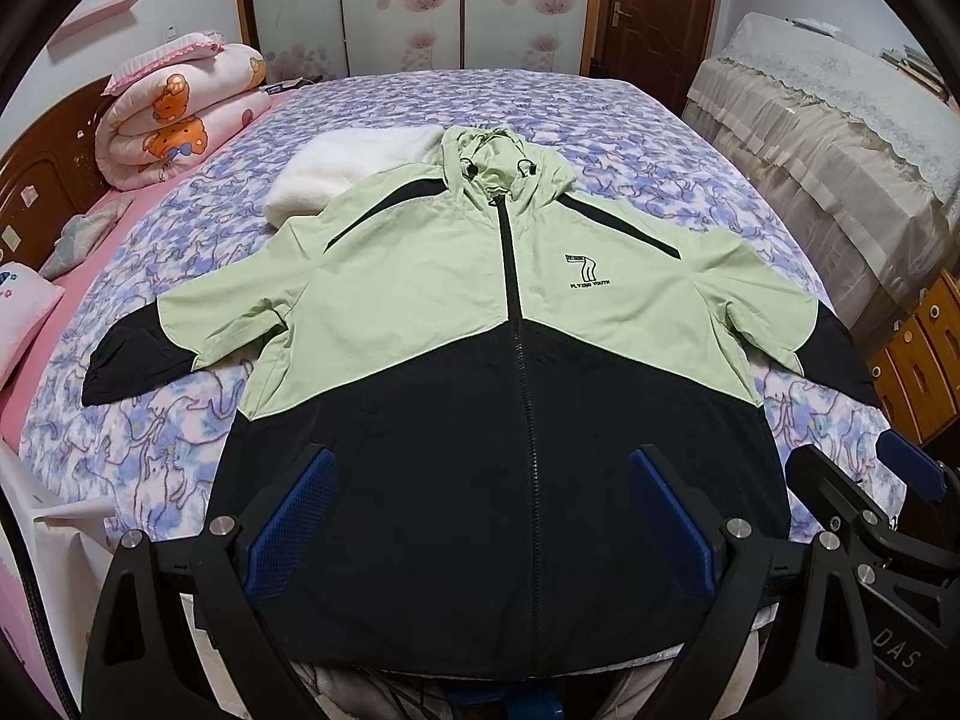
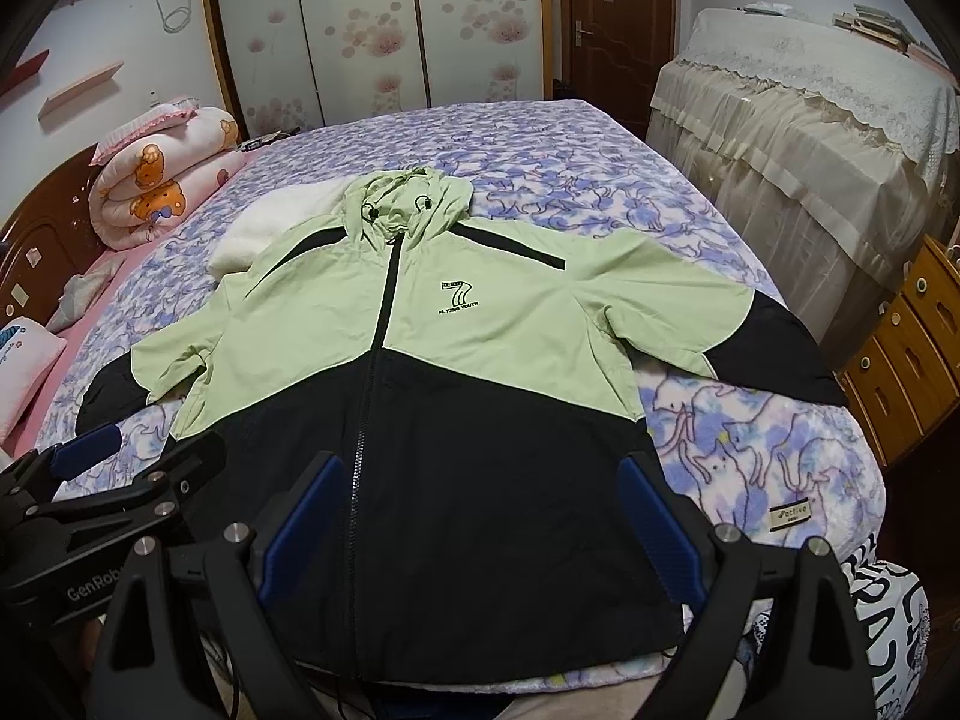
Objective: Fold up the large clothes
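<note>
A light green and black hooded zip jacket (image 1: 420,276) lies flat, front up, on the bed, sleeves spread to both sides, hood at the far end; it also shows in the right wrist view (image 2: 510,324). My left gripper (image 1: 480,468) is open and empty, held above the black hem near the zipper. My right gripper (image 2: 480,480) is open and empty above the hem's right half. The right gripper shows at the right edge of the left wrist view (image 1: 852,468). The left gripper shows at the left edge of the right wrist view (image 2: 144,450).
The bed has a purple floral blanket (image 1: 630,138). A white fluffy garment (image 1: 342,168) lies under the jacket's left shoulder. A rolled pink quilt (image 1: 180,114) and pillow (image 1: 24,312) lie left. A lace-covered cabinet (image 2: 798,120) and wooden drawers (image 2: 912,348) stand right.
</note>
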The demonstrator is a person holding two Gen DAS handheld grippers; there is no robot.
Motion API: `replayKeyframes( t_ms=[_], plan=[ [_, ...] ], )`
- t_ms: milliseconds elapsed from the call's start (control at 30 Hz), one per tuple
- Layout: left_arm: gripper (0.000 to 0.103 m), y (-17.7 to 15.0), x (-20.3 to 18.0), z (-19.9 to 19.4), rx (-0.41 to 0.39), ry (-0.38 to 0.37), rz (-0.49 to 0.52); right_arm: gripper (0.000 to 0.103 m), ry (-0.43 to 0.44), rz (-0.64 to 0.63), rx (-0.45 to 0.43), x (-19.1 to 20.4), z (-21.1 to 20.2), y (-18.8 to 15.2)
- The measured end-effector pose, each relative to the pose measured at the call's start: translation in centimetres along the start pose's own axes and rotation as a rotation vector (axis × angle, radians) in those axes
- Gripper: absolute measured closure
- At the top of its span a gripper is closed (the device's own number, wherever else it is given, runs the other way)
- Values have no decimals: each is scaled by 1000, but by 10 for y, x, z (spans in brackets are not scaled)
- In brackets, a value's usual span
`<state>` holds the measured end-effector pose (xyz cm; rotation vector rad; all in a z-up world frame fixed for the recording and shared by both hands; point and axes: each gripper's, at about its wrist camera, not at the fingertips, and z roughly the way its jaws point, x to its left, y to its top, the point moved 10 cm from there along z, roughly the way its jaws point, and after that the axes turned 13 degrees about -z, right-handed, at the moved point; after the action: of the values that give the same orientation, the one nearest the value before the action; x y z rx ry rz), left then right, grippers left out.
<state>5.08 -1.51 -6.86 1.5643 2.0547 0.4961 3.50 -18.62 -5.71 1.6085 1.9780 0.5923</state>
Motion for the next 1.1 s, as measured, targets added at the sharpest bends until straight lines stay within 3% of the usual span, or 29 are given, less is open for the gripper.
replayKeyframes(
  t_ms=[1100],
  plan=[
    [7, -9, 8, 6, 23, 17, -2, 10, 36, 8, 19, 4, 9, -10]
  ],
)
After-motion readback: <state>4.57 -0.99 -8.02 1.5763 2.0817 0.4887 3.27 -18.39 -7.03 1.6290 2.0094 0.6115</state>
